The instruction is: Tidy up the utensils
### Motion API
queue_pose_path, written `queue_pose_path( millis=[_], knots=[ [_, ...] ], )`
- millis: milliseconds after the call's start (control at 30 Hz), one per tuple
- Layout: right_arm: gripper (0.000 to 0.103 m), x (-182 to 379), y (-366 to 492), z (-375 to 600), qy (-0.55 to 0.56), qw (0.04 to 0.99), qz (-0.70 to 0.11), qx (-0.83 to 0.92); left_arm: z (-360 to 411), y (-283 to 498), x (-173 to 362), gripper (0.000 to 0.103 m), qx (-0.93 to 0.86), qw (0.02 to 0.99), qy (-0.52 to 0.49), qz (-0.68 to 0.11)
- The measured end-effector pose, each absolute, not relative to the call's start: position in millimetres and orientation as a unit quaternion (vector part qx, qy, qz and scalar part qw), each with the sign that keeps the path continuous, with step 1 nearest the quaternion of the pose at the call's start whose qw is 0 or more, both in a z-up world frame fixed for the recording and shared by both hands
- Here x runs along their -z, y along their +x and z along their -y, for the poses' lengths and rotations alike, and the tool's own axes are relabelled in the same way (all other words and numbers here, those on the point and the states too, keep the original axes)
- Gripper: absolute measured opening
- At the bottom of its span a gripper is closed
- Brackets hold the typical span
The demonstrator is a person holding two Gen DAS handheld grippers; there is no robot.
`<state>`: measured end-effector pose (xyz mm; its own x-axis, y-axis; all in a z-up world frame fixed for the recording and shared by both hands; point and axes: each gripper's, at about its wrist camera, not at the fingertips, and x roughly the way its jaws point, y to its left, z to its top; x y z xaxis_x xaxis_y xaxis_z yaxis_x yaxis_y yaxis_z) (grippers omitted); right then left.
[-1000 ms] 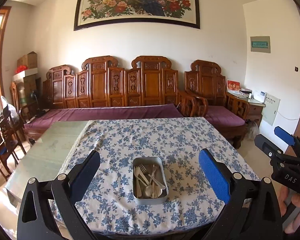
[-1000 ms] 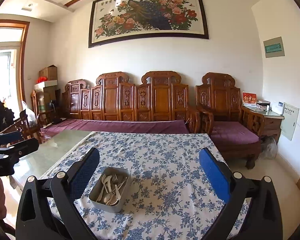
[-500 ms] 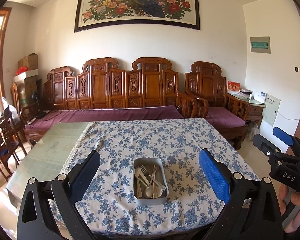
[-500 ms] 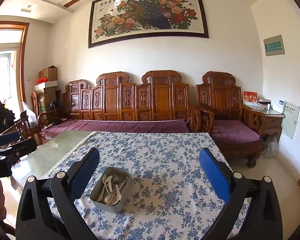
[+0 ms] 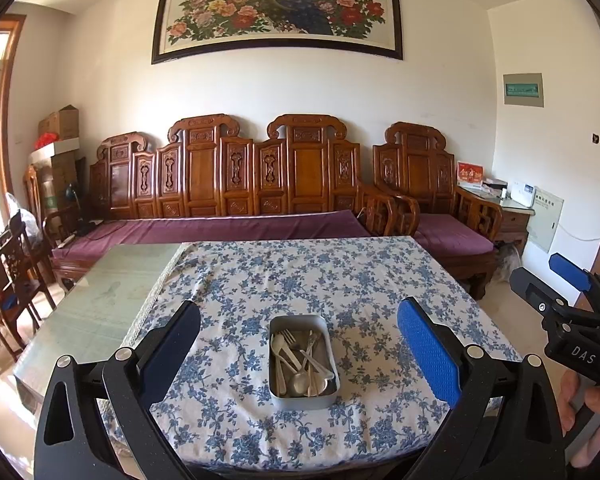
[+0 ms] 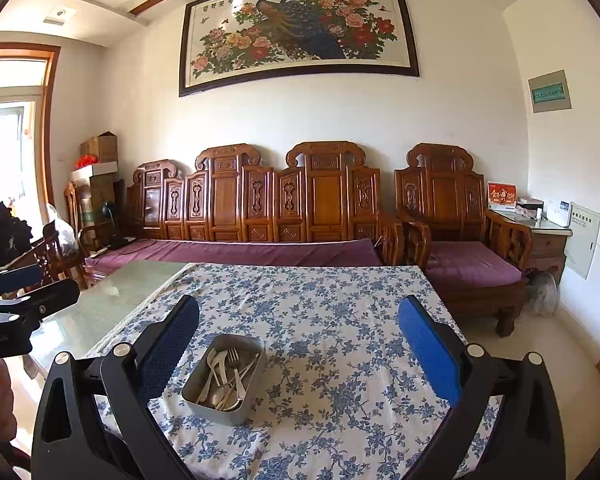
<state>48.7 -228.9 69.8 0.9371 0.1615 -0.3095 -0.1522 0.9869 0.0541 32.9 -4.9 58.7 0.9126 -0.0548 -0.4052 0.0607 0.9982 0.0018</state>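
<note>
A small metal tin (image 5: 303, 396) stands on the blue-flowered tablecloth (image 5: 300, 276) near the table's front edge. Several steel spoons and forks (image 5: 300, 360) lie jumbled inside it. My left gripper (image 5: 298, 340) is wide open and empty, held above and in front of the tin. My right gripper (image 6: 299, 336) is wide open and empty, with the tin (image 6: 208, 406) and its utensils (image 6: 226, 376) low and to its left. The right gripper shows at the right edge of the left wrist view (image 5: 556, 280), and the left gripper at the left edge of the right wrist view (image 6: 24, 292).
The cloth covers the right part of a glass-topped table (image 5: 100, 292). A carved wooden sofa (image 5: 236, 184) with purple cushions stands behind the table, and an armchair (image 5: 432, 208) to the right. Wooden chairs (image 5: 8, 276) stand at the left.
Both grippers have dipped slightly, so the tin sits a little higher in each view. Both stay open and empty.
</note>
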Motion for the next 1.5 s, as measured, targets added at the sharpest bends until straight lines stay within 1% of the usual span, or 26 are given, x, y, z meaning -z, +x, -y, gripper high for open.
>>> queue_pose_path(
  millis=[1500],
  knots=[
    [0.100, -69.9, 45.5, 226.5, 0.016, 0.984, -0.156, -0.081, 5.4, 30.1, -63.3, 0.095, 0.033, 0.979, 0.007, -0.202]
  ],
)
